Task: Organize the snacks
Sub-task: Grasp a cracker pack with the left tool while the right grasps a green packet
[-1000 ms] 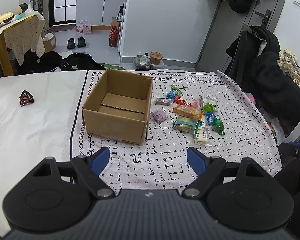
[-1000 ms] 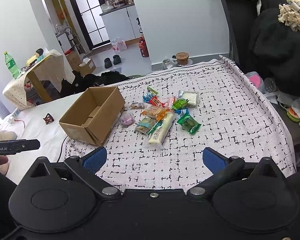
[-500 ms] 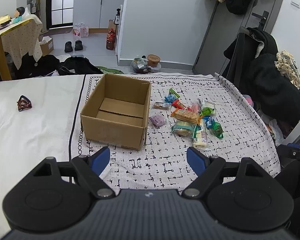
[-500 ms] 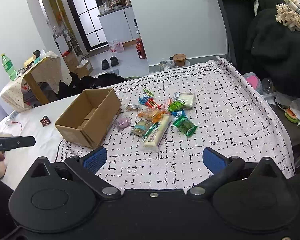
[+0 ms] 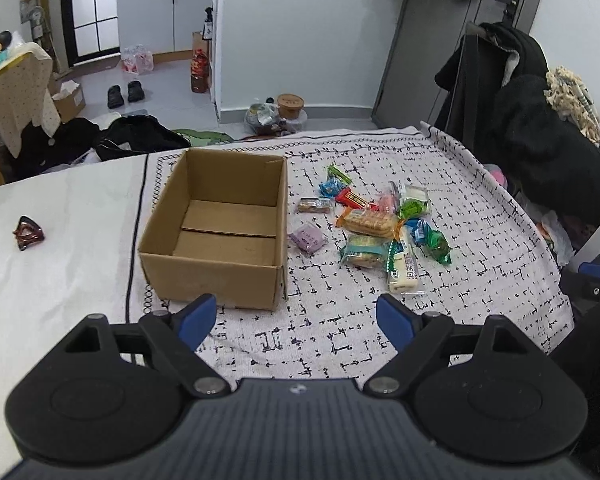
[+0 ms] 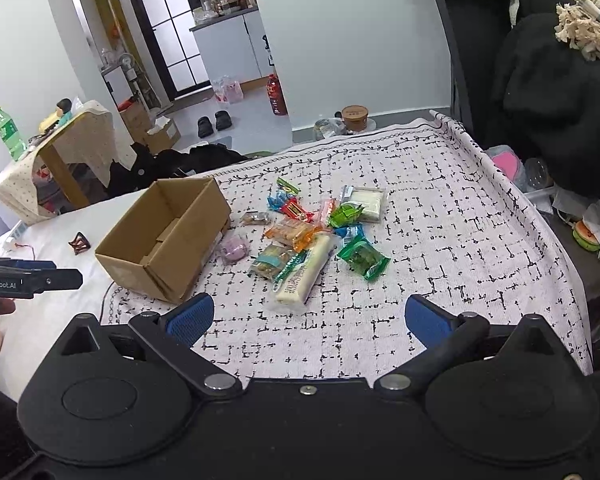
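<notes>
Both grippers hang over the near edge of the patterned cloth [image 5: 480,240], and nothing is held yet. The left gripper [image 5: 296,320] has its blue pads spread wide with only cloth between them; the right gripper [image 6: 308,318] is just as wide apart and just as empty. Compared with a second ago, the left view has closed in: the cardboard box [image 5: 216,236] and the snack pile [image 5: 376,224] now sit lower and larger in its frame, so that hand has drifted in toward them. The right hand's view has barely shifted.

The box stands open and empty at the left edge of the cloth, its bottom flaps bare. The snacks lie clustered just right of it, around the cloth's middle, with the purple packet [image 5: 307,238] nearest the box wall and the long white bar [image 6: 304,272] reaching toward the near edge. By the look of it, this is the approach before the first pick; not one snack has gone in.
</notes>
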`<state>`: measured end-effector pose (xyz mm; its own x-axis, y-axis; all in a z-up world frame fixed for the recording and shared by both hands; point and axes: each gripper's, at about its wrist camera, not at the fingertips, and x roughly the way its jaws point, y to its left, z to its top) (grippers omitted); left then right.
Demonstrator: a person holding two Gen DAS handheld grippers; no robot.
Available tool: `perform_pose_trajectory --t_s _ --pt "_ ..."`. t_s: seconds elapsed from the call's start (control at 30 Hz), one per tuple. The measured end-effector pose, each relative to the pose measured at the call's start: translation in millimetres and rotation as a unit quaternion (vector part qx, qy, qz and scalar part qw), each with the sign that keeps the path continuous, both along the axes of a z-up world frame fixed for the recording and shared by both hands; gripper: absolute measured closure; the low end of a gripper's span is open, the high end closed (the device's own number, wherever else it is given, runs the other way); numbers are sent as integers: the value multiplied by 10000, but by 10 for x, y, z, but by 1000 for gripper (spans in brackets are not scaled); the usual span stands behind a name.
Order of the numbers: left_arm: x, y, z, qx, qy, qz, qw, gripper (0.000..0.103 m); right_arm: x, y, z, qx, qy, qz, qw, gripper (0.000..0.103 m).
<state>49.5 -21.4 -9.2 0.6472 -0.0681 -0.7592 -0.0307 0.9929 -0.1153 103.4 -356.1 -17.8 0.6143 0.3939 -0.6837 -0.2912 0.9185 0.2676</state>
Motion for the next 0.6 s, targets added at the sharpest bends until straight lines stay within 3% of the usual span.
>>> perform_pose_trajectory --t_s 0.6 --pt "775 -290 -291 102 236 -724 9970 17 483 32 -260 -304 252 -156 9991 0"
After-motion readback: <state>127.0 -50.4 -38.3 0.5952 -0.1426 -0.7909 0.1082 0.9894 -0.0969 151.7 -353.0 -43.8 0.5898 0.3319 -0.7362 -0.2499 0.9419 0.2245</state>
